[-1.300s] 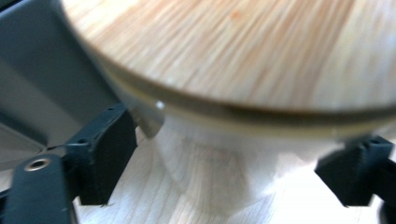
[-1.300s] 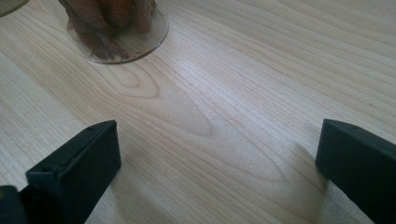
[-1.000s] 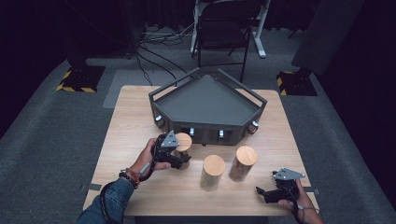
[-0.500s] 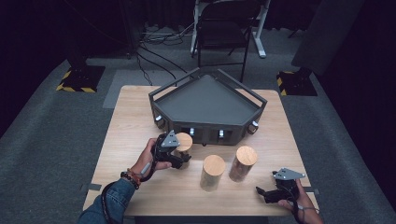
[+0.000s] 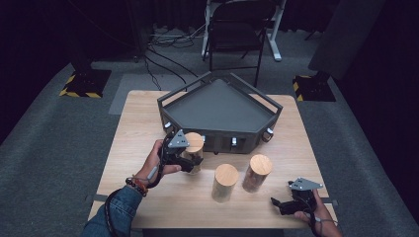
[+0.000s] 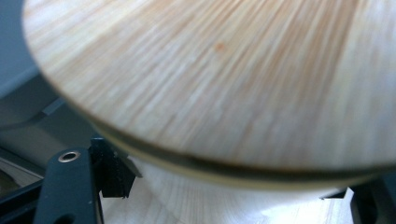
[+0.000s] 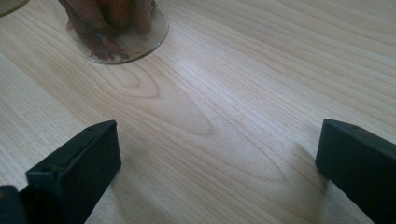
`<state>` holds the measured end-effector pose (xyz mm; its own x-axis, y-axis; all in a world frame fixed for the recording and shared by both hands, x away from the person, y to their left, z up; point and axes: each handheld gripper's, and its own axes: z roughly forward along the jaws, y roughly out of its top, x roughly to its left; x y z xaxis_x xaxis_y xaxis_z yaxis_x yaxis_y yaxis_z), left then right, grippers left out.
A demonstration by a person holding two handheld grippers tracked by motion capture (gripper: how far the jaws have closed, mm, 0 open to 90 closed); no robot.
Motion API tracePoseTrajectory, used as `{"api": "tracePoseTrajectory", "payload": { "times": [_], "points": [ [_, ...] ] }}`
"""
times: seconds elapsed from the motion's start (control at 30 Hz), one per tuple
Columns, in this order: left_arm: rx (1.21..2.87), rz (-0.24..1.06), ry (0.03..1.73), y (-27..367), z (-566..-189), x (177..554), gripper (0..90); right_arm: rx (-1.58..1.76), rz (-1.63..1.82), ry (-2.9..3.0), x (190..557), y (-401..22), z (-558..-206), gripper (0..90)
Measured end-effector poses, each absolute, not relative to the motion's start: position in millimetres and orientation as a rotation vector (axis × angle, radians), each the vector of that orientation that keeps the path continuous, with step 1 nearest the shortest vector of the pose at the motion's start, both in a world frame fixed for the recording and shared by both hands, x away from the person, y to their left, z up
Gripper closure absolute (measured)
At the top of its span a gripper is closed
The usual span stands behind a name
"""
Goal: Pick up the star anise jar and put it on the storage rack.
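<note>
Three glass jars with round wooden lids stand on the wooden table [image 5: 133, 133]. The left jar [image 5: 194, 142] is just in front of the dark tray [image 5: 217, 106]. My left gripper [image 5: 190, 160] has its jaws on both sides of this jar and looks shut on it. In the left gripper view its lid [image 6: 224, 79] looms very close, with my left gripper [image 6: 233, 196] straddling the body below. The middle jar [image 5: 226, 175] and right jar [image 5: 260, 164] stand free. My right gripper [image 5: 276, 203] rests open near the front right edge. In its own view my right gripper [image 7: 217, 154] holds nothing.
The five-sided dark tray has a raised rail [image 5: 247, 86] and fills the table's far half. The base of a jar [image 7: 116, 32] with brown contents stands ahead of my right gripper. A chair [image 5: 234, 29] and cables lie beyond the table.
</note>
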<state>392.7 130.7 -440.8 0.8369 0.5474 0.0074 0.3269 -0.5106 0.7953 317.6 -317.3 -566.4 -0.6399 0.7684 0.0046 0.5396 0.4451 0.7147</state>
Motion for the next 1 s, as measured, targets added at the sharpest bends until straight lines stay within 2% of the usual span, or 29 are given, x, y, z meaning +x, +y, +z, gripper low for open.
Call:
{"api": "tracePoseTrajectory", "payload": {
  "times": [0.57, 1.0],
  "points": [
    [2.089, 0.354, 0.625, 131.0, -373.0, 399.6, 24.6, 1.118, 1.004, 2.380, 317.6, -317.3, -566.4, 0.0],
    [2.086, 0.387, 0.622, 119.9, -336.5, 417.6, 24.6, 1.119, 1.004, 2.380, 317.6, -317.3, -566.4, 0.0]
  ]
}}
